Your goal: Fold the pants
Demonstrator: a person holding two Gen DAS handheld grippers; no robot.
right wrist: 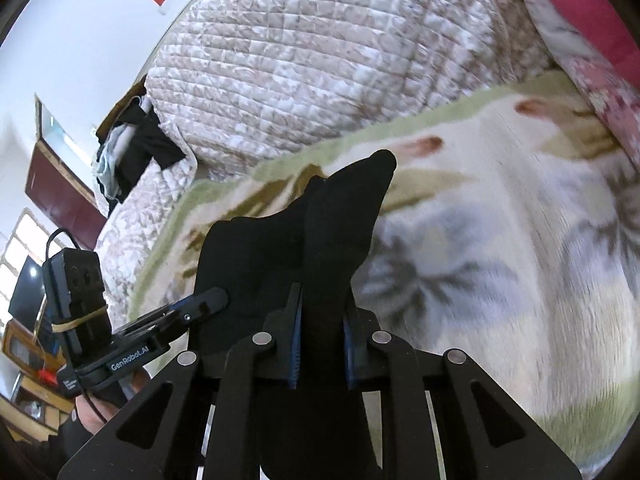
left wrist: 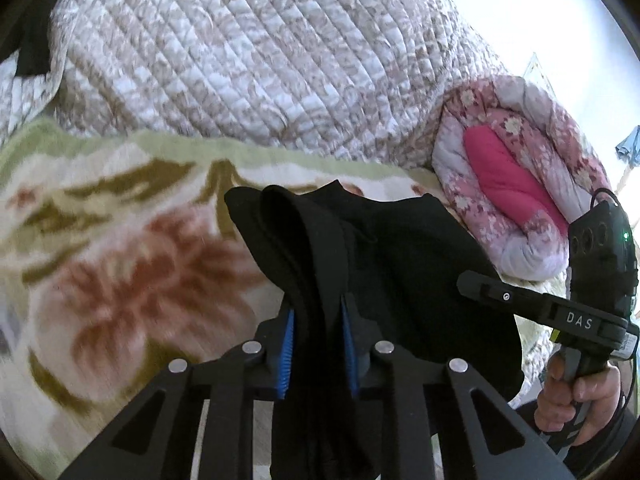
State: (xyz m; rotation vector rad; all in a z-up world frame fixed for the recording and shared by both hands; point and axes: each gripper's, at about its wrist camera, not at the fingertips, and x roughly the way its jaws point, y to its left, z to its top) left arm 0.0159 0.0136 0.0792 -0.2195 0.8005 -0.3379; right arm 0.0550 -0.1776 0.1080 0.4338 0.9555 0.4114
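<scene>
Black pants hang bunched between my two grippers, lifted off a flowered blanket. In the left wrist view my left gripper is shut on a fold of the black cloth, blue pads pressed on both sides. My right gripper shows at the right of that view, a hand around its handle, its tip against the pants. In the right wrist view my right gripper is shut on another fold of the pants, and the left gripper pokes into the cloth from the left.
A quilted beige bedspread covers the bed behind the blanket. A rolled pink floral quilt lies at the right. Dark clothes are piled at the bed's far corner, near a red-brown cabinet and a window.
</scene>
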